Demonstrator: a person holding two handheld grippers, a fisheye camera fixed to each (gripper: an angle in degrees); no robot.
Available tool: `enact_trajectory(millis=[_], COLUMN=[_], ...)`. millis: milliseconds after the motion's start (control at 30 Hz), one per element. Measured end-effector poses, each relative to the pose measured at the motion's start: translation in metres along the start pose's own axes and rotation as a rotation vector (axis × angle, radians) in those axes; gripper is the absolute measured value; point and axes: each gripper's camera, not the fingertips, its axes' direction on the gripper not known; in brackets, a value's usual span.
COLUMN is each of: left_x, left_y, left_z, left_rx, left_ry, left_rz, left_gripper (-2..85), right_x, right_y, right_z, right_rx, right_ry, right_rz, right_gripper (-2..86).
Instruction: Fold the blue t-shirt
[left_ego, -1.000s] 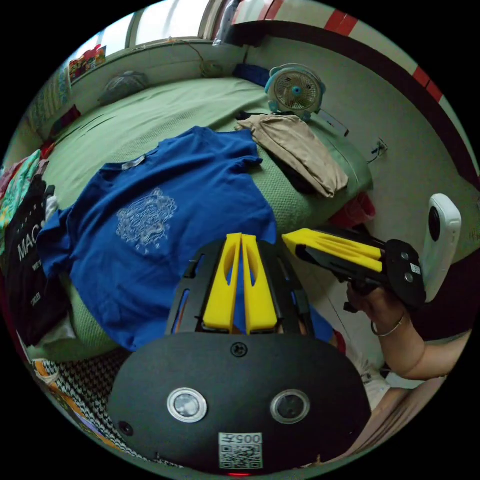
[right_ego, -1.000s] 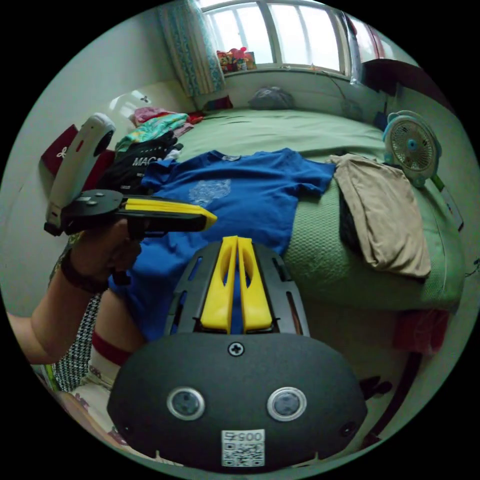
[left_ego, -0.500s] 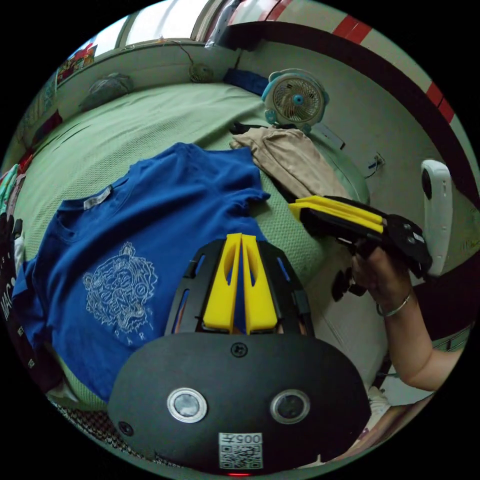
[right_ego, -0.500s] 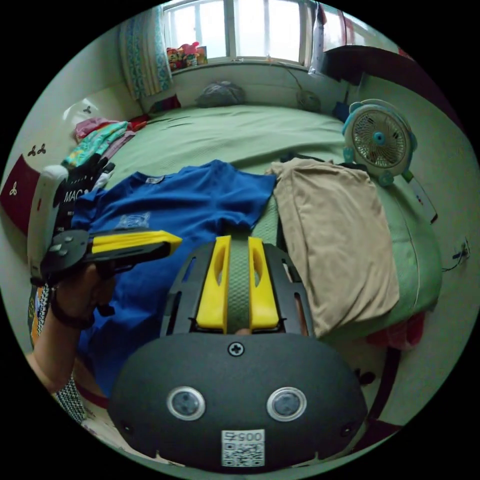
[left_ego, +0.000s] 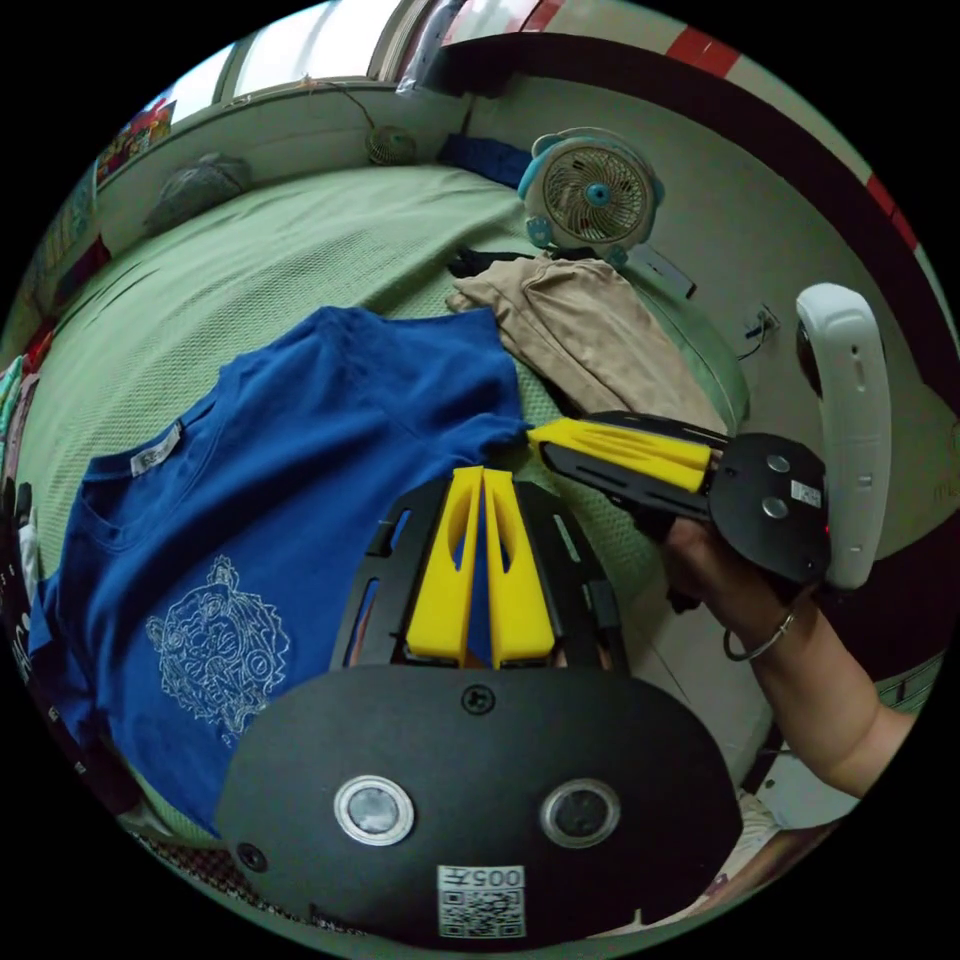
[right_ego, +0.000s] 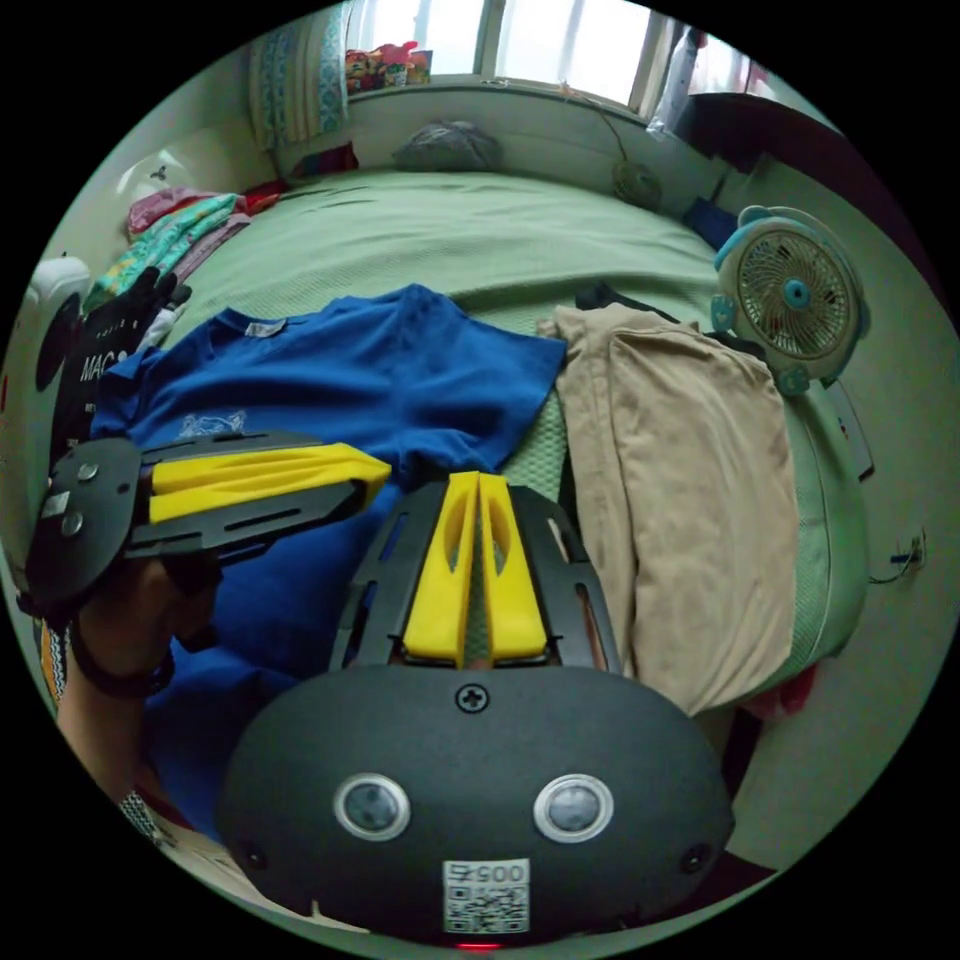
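"Left gripper view: how are the hands posed?"

"The right hand (left_ego: 710, 580), a thin bangle (left_ego: 760, 645) at its wrist, grips its tool from below. It reaches the right gripper (left_ego: 535, 435) in from the side, level with the bed (left_ego: 250, 260), with the tips at a sleeve hem of the shirt (left_ego: 300, 450). The left gripper (left_ego: 480, 475) points across the shirt's lower body. In the right gripper view the left hand (right_ego: 140, 610) holds its gripper (right_ego: 380, 470) flat above the cloth."

"And the tongs?"

"Both pairs are drawn together to a narrow slit. The left pair holds nothing visible. The right pair (right_ego: 476, 480) meets the sleeve edge, but whether it pinches cloth cannot be told."

"Where is the shirt, and what are the materials?"

"The shirt (right_ego: 380, 370) lies spread face up near the bed's edge. It is smooth blue knit with a pale line-drawn print and a neck label. The bed cover is green with a waffle texture. Just beside the sleeve lies a folded beige garment (left_ego: 590, 340), and beyond it stands a round fan (left_ego: 590, 190). The jaws are yellow wedges in black slotted frames."
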Motion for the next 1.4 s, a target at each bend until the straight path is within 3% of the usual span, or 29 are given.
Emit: enact_trajectory(millis=[200,400,633,767,933,1167,1400], left_x=[-0.004,-0.011,-0.030,-0.049,-0.065,-0.088,-0.122], left_y=[-0.015,-0.022,-0.018,-0.014,-0.012,-0.008,0.009], left_z=[0.024,0.019,0.008,0.013,0.013,-0.006,-0.033], left_rx=[-0.132,-0.066,-0.011,-0.048,-0.051,-0.046,-0.061], left_ry=[-0.051,-0.053,-0.087,-0.113,-0.094,-0.115,-0.197], left_rz=[0.002,0.007,0.021,-0.006,-0.030,-0.062,-0.124], left_gripper=[-0.3,-0.2,-0.2,-0.2,-0.2,-0.2,-0.2], right_x=[0.027,0.044,0.053,0.060,0.055,-0.005,-0.078], right_y=[-0.008,-0.034,-0.094,-0.117,-0.127,-0.163,-0.175], right_z=[0.010,-0.007,0.020,0.044,0.030,-0.025,-0.025], right_rx=[-0.054,0.039,0.019,-0.040,0.021,0.127,0.055], right_ry=[0.090,-0.021,-0.081,-0.096,-0.066,-0.102,-0.295], right_rz=[0.035,0.046,0.103,0.174,0.162,0.018,-0.129], right_gripper=[-0.8,3.6,8.2,6.9,0.2,-0.7,3.4])
